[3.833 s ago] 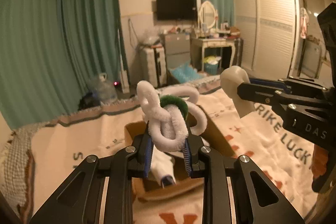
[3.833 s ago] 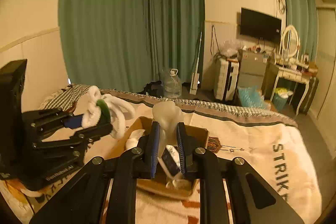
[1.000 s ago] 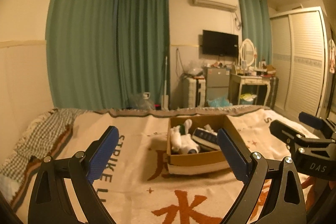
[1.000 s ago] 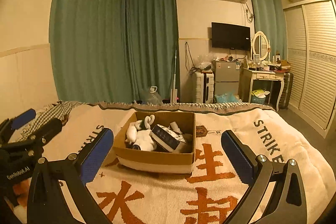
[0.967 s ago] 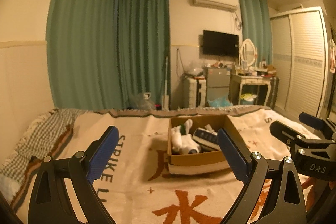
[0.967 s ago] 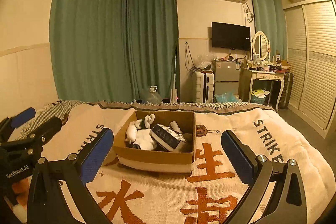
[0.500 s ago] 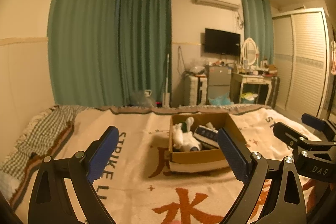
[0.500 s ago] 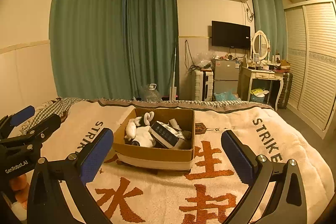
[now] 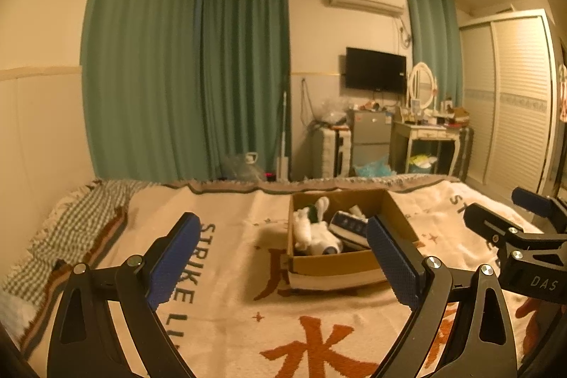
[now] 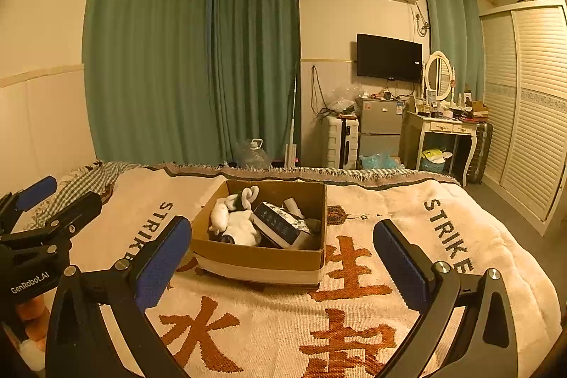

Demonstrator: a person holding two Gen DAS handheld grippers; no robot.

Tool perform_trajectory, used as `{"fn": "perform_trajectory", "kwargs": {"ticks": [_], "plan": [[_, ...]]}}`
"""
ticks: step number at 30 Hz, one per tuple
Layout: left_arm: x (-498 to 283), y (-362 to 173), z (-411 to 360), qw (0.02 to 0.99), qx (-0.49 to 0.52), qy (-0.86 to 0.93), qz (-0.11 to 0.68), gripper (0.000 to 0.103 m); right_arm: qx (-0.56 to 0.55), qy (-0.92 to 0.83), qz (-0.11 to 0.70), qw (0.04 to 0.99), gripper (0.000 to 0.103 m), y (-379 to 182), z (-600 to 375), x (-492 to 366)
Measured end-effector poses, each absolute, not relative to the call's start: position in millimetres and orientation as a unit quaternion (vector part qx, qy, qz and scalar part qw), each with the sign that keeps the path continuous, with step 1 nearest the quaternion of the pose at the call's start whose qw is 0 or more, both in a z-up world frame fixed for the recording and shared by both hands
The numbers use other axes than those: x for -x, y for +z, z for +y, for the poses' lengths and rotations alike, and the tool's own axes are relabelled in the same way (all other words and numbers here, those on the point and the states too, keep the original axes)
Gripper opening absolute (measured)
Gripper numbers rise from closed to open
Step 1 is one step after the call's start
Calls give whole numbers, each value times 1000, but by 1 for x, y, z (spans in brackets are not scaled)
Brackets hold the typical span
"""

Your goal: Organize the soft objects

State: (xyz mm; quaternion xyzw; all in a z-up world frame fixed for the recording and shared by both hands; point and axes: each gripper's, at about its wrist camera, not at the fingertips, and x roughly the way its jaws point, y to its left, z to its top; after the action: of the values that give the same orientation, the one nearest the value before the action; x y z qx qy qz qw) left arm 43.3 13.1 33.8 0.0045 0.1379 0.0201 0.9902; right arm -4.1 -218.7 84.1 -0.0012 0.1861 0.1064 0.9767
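A cardboard box [image 9: 336, 263] [image 10: 262, 259] stands on the bed blanket. It holds a white plush toy [image 9: 312, 234] [image 10: 235, 224], a white and green knotted soft toy [image 10: 244, 195] and a dark patterned pouch [image 9: 349, 225] [image 10: 280, 225]. My left gripper [image 9: 283, 257] is open and empty, held back from the box; it also shows at the left of the right wrist view [image 10: 53, 211]. My right gripper [image 10: 283, 257] is open and empty, in front of the box; it shows at the right of the left wrist view [image 9: 510, 222].
The cream blanket [image 10: 354, 307] with orange characters and "STRIKE" lettering covers the bed. A checked cloth [image 9: 81, 211] lies at the far left corner. Beyond the bed stand green curtains [image 10: 198, 59], a suitcase [image 10: 340, 140], a small fridge [image 10: 379, 126], a dressing table [image 10: 446, 130] and a wardrobe [image 10: 524, 101].
3.8 s ago each gripper held a soft toy over the box. Now both are open, empty and drawn back, and the toys lie in the box. In the last second they barely shifted.
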Motion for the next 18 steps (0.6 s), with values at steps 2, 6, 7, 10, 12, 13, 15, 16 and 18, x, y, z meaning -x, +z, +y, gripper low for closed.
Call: {"fn": "perform_trajectory", "kwargs": {"ticks": [2, 6, 7, 10, 12, 13, 15, 16, 18], "plan": [[-43, 33, 13, 990, -4, 21, 139, 96, 2, 106, 186, 977, 103, 84, -219, 5], [-44, 33, 13, 990, -6, 20, 140, 96, 5, 106, 189, 976, 103, 84, -219, 5], [-44, 33, 13, 990, -6, 20, 140, 96, 6, 106, 189, 976, 103, 84, -219, 5], [-44, 32, 12, 990, -8, 20, 140, 96, 4, 108, 189, 976, 103, 85, -220, 5], [-45, 32, 12, 990, -9, 19, 141, 96, 5, 107, 188, 976, 103, 86, -219, 6], [-45, 32, 12, 990, -10, 19, 141, 96, 6, 107, 188, 976, 103, 86, -220, 6], [-45, 32, 11, 990, -11, 18, 140, 96, 5, 106, 187, 977, 103, 86, -220, 6], [-45, 32, 11, 990, -12, 17, 139, 96, 5, 106, 187, 977, 103, 87, -220, 6], [-45, 33, 11, 990, -12, 18, 138, 96, 2, 106, 188, 976, 103, 86, -221, 6]]}}
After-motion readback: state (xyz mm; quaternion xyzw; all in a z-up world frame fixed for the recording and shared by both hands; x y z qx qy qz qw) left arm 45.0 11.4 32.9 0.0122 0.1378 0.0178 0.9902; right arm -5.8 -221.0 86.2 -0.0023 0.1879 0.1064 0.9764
